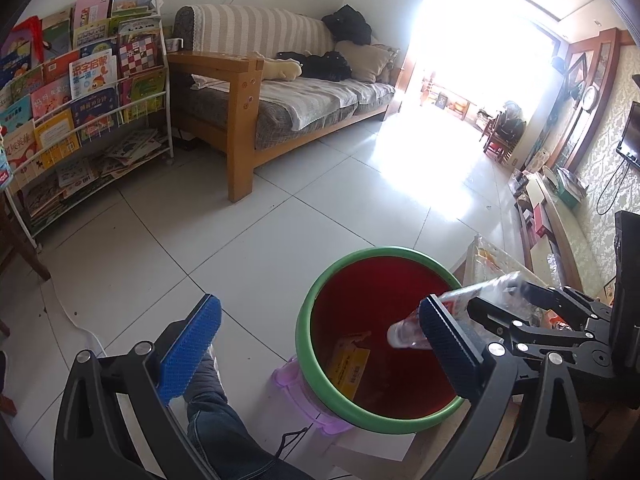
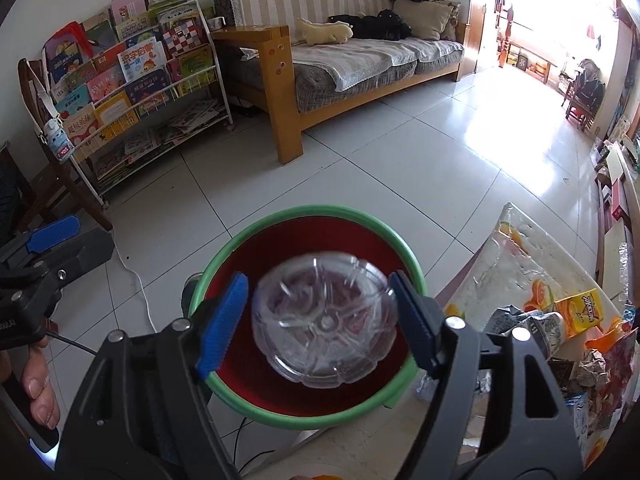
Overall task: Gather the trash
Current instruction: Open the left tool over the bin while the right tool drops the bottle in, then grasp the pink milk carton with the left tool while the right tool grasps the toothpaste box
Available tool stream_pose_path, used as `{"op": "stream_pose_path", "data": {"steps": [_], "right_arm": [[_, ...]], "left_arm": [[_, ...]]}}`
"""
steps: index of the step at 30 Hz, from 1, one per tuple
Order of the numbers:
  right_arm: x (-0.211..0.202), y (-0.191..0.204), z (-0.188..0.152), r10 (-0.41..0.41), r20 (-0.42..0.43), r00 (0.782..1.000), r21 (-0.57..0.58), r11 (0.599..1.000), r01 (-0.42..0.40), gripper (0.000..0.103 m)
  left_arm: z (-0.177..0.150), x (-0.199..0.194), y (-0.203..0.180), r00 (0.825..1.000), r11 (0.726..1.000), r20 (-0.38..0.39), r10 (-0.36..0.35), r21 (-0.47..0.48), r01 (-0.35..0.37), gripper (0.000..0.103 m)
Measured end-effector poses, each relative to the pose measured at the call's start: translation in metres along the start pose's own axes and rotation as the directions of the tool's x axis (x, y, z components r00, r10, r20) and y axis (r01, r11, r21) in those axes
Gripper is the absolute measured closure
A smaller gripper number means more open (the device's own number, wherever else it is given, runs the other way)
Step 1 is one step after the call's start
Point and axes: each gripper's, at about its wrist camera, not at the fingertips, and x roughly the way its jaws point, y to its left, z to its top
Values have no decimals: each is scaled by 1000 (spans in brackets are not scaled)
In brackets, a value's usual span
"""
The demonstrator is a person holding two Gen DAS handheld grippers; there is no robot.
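The jaws of the right gripper [image 2: 318,318] are seen spread to either side of a clear plastic bottle [image 2: 325,320], a sliver of gap showing at each pad, so the bottle is judged released or just about to be, not clamped. The bottle is held directly above the mouth of the green-rimmed red bin [image 2: 408,258], its long axis running along the gripper's pointing line: base toward the camera, capped neck angled down into the bin, as the left wrist view confirms. The coming drop is therefore judged to turn on the bottle lying inside the rim's circle, which it does. The left gripper [image 1: 320,344] is held wide and empty, its right pad over the bin's near rim, its left pad over the floor beside the bin; the right hand is plainly the nearer to the bottle. One bottle and one bin are counted; one yellow carton [image 1: 349,364] lies inside the bin, another yellow carton [image 2: 580,312] lies among crumpled wrappers [image 2: 520,326] to the right of the bin.
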Motion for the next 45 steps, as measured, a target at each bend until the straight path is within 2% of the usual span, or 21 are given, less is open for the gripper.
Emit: {"op": "stream_pose_path", "data": {"steps": [1, 5, 14, 22, 29, 34, 41, 45], "right_arm": [[-2, 0, -1, -4, 8, 1000, -1, 1000, 4, 14], [-10, -1, -2, -27, 15, 1000, -7, 1000, 27, 7], [-51, -22, -17, -86, 42, 995, 34, 996, 85, 5], [-124, -83, -73, -198, 66, 978, 143, 972, 188, 5], [-185, -157, -139, -324, 33, 945, 278, 912, 303, 5], [-216, -194, -181, -375, 3, 927, 349, 869, 350, 5], [-236, -230, -220, -399, -24, 917, 422, 827, 371, 5], [-229, -241, -227, -383, -43, 923, 438, 823, 362, 5]], "left_arm": [[0, 0, 1, 1000, 1000, 1, 1, -4, -1, 8], [0, -2, 1, 1000, 1000, 2, 1, -1, -1, 8], [-4, -18, -31, 998, 998, -11, -54, 39, 54, 8], [-26, -37, -101, 984, 975, -61, -165, 142, 172, 8], [-62, -44, -181, 955, 922, -140, -260, 259, 289, 8], [-86, -40, -237, 934, 869, -203, -295, 350, 351, 8], [-112, -23, -297, 911, 775, -305, -278, 490, 400, 8], [-124, -10, -317, 904, 719, -354, -239, 562, 410, 8]]}}
